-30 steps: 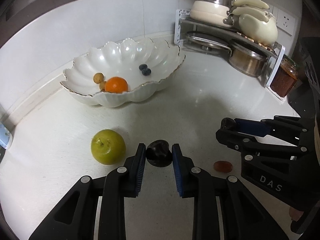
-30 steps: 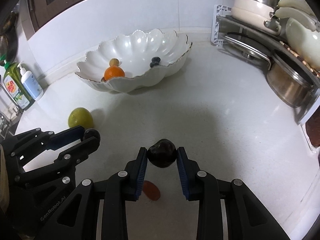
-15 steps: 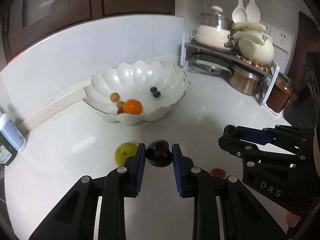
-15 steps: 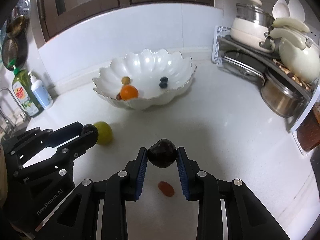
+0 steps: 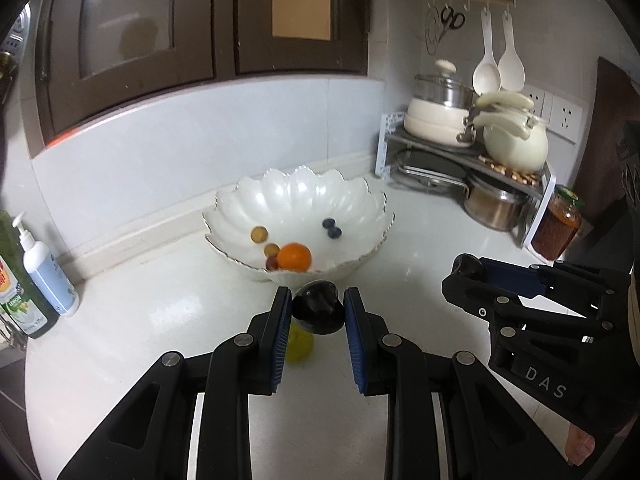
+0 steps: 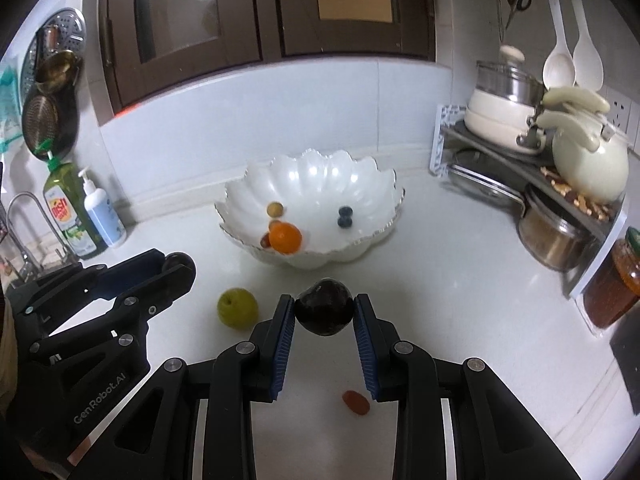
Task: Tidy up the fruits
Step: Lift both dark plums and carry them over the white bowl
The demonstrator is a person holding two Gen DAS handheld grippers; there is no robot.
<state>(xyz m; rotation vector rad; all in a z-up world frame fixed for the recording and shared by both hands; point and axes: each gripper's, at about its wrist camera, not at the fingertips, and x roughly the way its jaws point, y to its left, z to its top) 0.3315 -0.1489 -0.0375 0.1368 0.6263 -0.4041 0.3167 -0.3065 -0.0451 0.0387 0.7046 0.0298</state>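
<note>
Above counter (image 5: 160,320), both hand-held grippers lifted higher, fruits still clamped.

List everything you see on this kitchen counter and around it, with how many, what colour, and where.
Bowl: 1, white, counter centre.
Orange: 1, in bowl.
Blueberries: 2, dark blue, in bowl.
Small brownish fruits: 2, in bowl.
Green fruit: 1, on counter.
Small red fruit: 1, on counter.
Dark plums: 2, one per gripper.
Bottles: 2, far left.
Pot rack: right.
Jar: orange contents, right.
Left gripper, right gripper: black, shut.
</note>
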